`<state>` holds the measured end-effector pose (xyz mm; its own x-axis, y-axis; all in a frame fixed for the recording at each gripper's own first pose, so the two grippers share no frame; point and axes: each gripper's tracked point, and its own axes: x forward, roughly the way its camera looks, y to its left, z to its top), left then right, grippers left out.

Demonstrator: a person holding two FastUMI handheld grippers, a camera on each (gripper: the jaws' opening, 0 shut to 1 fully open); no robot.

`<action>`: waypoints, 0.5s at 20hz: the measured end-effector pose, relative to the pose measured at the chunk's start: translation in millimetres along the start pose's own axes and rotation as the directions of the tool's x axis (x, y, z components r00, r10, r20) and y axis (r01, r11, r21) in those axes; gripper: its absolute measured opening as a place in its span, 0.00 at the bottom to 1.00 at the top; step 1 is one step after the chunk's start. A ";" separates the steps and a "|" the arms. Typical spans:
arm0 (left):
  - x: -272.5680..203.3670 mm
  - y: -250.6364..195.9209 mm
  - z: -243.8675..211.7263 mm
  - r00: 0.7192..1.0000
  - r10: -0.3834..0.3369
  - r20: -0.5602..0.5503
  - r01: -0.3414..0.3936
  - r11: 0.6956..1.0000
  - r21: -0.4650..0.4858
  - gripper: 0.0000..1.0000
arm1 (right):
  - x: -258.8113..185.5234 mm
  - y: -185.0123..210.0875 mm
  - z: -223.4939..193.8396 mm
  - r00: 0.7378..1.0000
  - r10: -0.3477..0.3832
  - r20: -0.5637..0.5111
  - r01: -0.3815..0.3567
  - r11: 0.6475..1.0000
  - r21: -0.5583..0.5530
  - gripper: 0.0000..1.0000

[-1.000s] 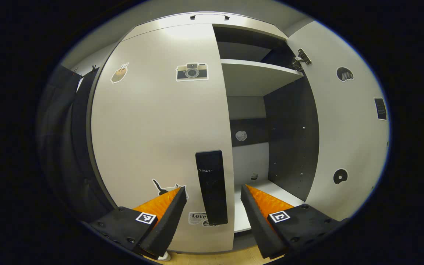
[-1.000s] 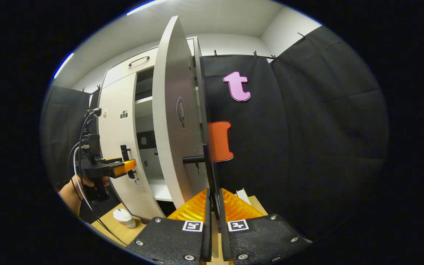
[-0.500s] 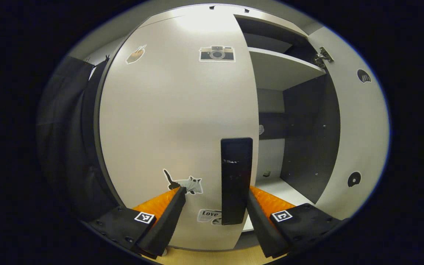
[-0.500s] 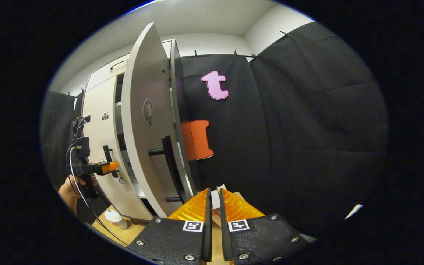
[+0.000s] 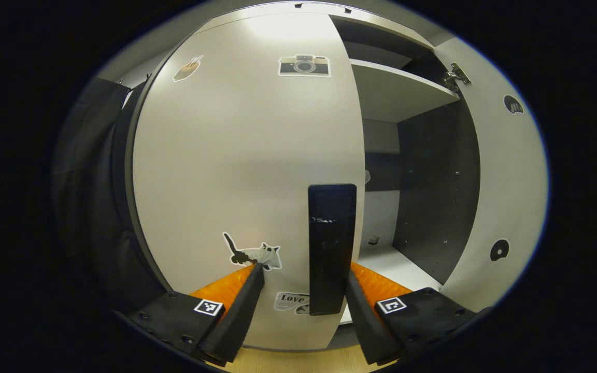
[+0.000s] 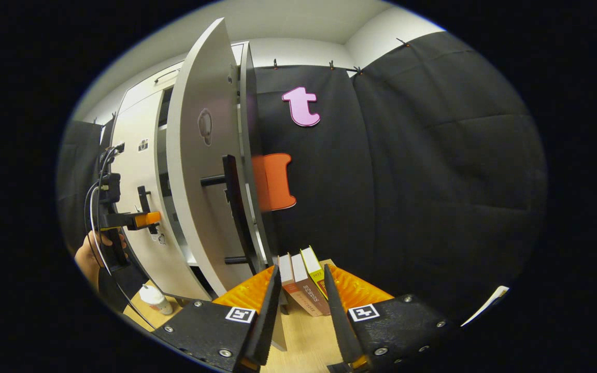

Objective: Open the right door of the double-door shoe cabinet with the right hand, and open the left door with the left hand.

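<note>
In the left gripper view, my left gripper [image 5: 302, 277] is spread wide around the black handle [image 5: 331, 248] of the left door [image 5: 246, 166], gripping nothing; that door looks closed, while the right door [image 5: 500, 176] stands swung out. I judge the left-door step is in hand: next I close on the handle and pull.

In the right gripper view, my right gripper [image 6: 301, 282] is parted and empty, clear of the open right door's handle [image 6: 233, 207], with books [image 6: 306, 282] standing on the floor beyond its fingers.
</note>
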<state>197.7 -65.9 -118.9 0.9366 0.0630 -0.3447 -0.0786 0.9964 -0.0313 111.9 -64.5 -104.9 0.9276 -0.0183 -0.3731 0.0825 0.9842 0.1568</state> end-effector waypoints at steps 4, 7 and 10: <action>-3.3 -19.2 1.7 0.998 -0.055 0.017 0.054 0.998 0.041 0.41 | -2.6 1.1 -1.5 1.000 0.005 0.004 -0.005 1.000 0.001 0.53; -0.6 -19.0 1.7 0.997 -0.075 0.018 0.075 0.997 0.003 0.38 | -5.7 -1.0 -2.1 1.000 -0.005 0.003 0.004 1.000 0.008 0.53; -3.9 -18.2 2.4 0.995 -0.100 0.026 0.101 0.993 -0.068 0.28 | -8.1 -0.3 -2.1 1.000 -0.004 0.002 0.004 1.000 0.005 0.53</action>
<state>196.3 -84.2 -114.8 0.9484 -0.0351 -0.3152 -0.0064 0.9915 -0.1296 103.6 -64.3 -103.9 0.9282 -0.0222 -0.3715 0.0876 0.9832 0.1602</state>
